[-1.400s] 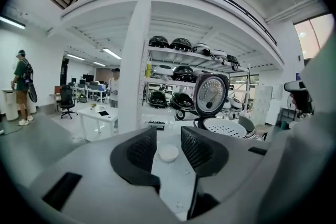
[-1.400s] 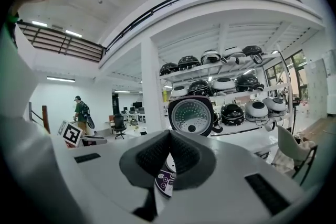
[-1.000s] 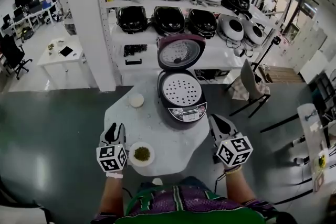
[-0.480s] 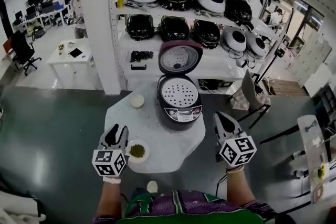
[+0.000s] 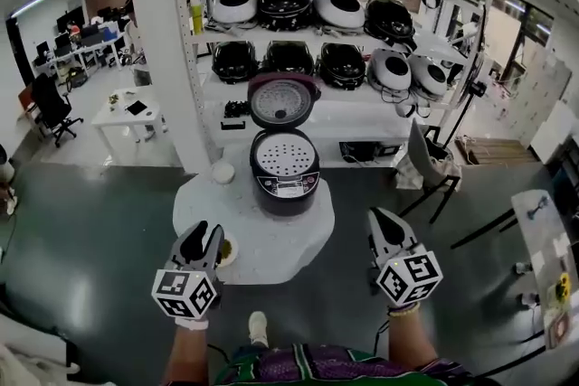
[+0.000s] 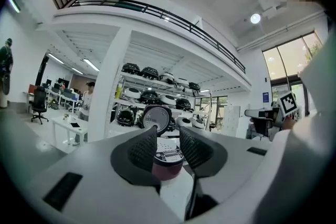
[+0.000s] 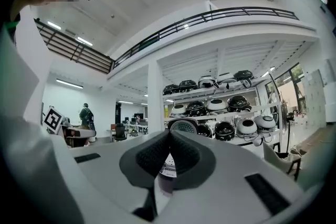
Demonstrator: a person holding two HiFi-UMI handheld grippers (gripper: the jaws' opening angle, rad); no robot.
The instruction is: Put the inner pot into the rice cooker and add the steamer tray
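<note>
Maroon rice cooker (image 5: 285,187) farther off than before

Bare desk (image 5: 271,235) in front of cooker (image 5: 284,185), raised lid (image 5: 281,101) blocks its back, bowl (image 5: 228,250) beside left tool (image 5: 204,232), dish (image 5: 223,172) left of cooker, open floor (image 5: 90,221) around desk

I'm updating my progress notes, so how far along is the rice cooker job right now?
Done: the perforated steamer tray sits in the open rice cooker; the inner pot beneath it cannot be seen. In hand: nothing. The left hand-held gripper is open and empty, the right hand-held gripper shut and empty, both short of the table. Left: apparently nothing, though the lid stands open.
</note>
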